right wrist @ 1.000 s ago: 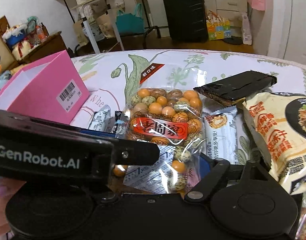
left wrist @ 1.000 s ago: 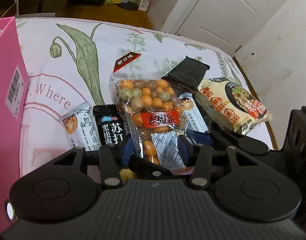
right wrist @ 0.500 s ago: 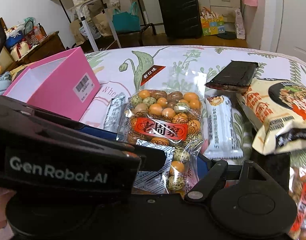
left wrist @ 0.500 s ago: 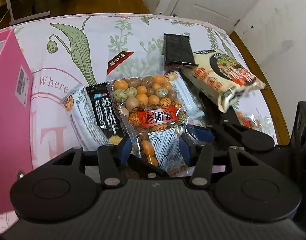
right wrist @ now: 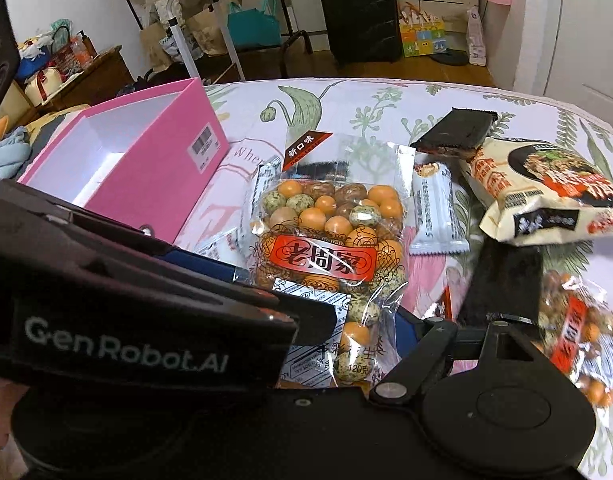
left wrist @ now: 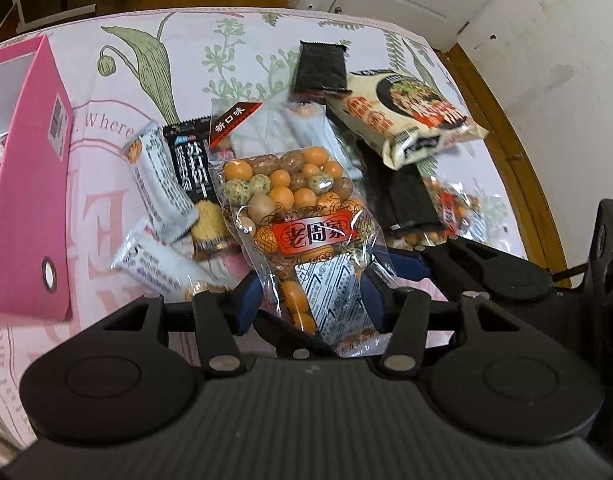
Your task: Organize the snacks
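A clear bag of orange, brown and speckled coated peanuts (left wrist: 302, 208) with a red label hangs lifted above the snack pile, also seen in the right wrist view (right wrist: 330, 232). My left gripper (left wrist: 310, 300) is shut on its lower end, a blue pad pressing each side. My right gripper (right wrist: 306, 320) holds the same lower end. Its right pad lies against the bag's edge, while the left gripper's black housing (right wrist: 126, 340) hides its left finger. An open pink box (right wrist: 146, 184) stands to the left on the flowered tablecloth.
Under the bag lie white bar wrappers (left wrist: 158, 176), a black cracker packet (left wrist: 190, 168), a black flat packet (left wrist: 320, 66), a noodle packet (left wrist: 410, 120) and a second peanut bag (right wrist: 578, 336). The table's wooden edge (left wrist: 518, 168) runs along the right, near a wall.
Both grippers have risen and drawn back together with the peanut bag. The snacks under it, a second peanut bag and the pink box's open inside have come into sight.
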